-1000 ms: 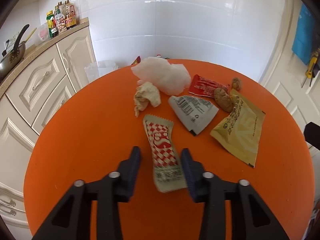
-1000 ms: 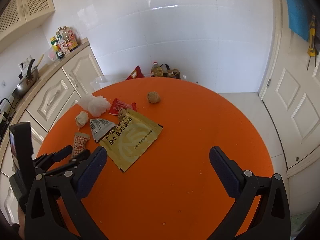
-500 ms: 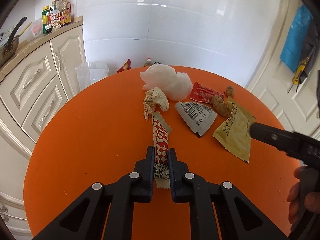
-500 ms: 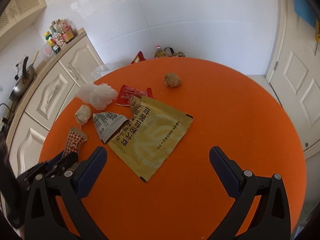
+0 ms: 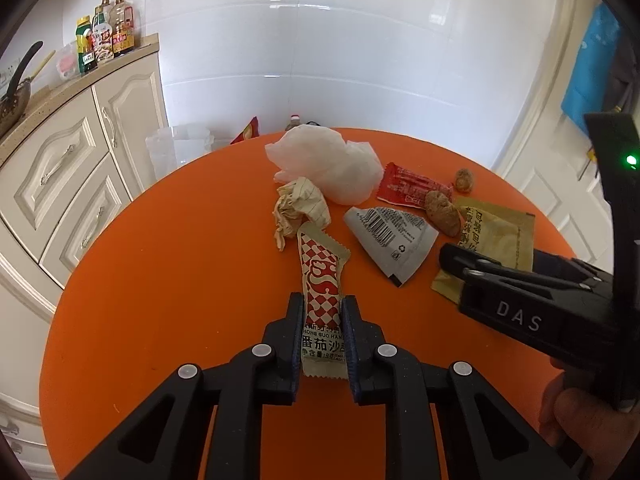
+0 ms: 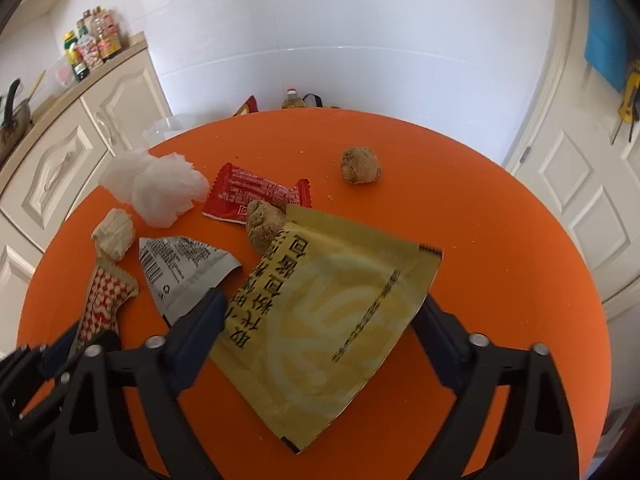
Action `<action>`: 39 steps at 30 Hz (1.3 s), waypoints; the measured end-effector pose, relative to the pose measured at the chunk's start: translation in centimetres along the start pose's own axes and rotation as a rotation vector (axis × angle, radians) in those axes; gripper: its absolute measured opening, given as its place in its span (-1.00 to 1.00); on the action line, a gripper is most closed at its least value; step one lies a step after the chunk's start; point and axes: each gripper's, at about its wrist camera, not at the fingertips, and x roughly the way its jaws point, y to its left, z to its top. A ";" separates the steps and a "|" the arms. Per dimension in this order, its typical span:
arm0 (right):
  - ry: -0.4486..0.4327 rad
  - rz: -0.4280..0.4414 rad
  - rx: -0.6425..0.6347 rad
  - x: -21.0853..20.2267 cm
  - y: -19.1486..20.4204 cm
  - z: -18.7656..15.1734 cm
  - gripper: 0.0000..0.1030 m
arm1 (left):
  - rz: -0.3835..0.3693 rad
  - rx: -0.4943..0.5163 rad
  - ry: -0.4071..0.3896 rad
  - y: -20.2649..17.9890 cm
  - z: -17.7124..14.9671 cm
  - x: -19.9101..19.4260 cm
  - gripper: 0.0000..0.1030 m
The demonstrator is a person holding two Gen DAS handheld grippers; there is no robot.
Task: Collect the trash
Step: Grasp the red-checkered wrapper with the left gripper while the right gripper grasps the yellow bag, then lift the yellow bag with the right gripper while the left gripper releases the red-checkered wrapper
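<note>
On the orange worktop [image 5: 160, 280], the left tool [image 5: 322, 312] is clenched on the red-checked sachet [image 5: 322, 280], though its jaws are easing apart. At three o'clock from it, the right tool [image 6: 320, 312] straddles the yellow packet [image 6: 320, 320], jaws closing, pads not yet pressing. A grey wrapper [image 6: 184, 268] lies between sachet and packet.

Sauce bottles [image 5: 105, 32] stand on the cream cabinet [image 5: 76, 160] countertop.

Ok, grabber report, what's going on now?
Left gripper jaws opening, checkered packet between them. Right gripper closing around yellow pouch. Nothing blocking.
</note>
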 end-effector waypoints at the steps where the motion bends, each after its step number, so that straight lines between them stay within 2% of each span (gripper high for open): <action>1: 0.000 0.011 -0.007 -0.2 -0.2 -0.1 0.00 | -0.013 -0.003 0.000 0.6 -0.4 -0.2 -0.74; 2: 0.004 0.030 -0.008 -0.4 -0.5 -0.2 -0.23 | -0.031 -0.004 0.001 0.3 -0.2 0.1 -0.76; 3: 0.008 0.056 -0.003 -0.5 -1.0 -0.3 -0.32 | -0.051 -0.006 0.001 0.0 -0.5 0.2 -0.78; 4: 0.013 0.078 0.003 -0.6 -1.5 -0.4 -0.42 | -0.068 -0.010 0.000 -0.4 -2.6 -1.0 -0.80; 7: 0.027 0.155 0.040 -1.2 -3.1 -1.0 -0.50 | -0.089 -0.007 0.000 0.0 -5.2 -2.5 -0.82; 9: 0.024 0.188 0.048 -1.9 -3.9 -1.9 -0.52 | -0.103 -0.013 -0.002 -0.2 -6.5 -3.2 -0.84; 18: -0.018 0.236 0.050 -6.3 -5.3 -4.7 -0.54 | -0.129 -0.013 -0.034 -0.3 -7.2 -4.6 -0.94; 19: -0.025 0.238 0.049 -6.8 -5.3 -4.9 -0.54 | -0.130 -0.011 -0.040 0.0 -8.6 -5.5 -0.94; 22: -0.042 0.252 0.050 -8.1 -5.8 -5.3 -0.54 | -0.131 -0.005 -0.041 -0.2 -8.9 -5.1 -0.94; 26: -0.051 0.263 0.054 -9.2 -6.1 -6.1 -0.54 | -0.144 -0.018 -0.029 0.7 -10.8 -6.0 -0.94; 32: -0.077 0.278 0.064 -11.3 -6.9 -7.1 -0.54 | -0.161 0.008 -0.062 0.4 -11.1 -7.9 -0.94; 39: -0.136 0.266 0.075 -14.7 -8.2 -7.2 -0.54 | -0.221 0.055 -0.115 -1.3 -10.8 -10.0 -0.97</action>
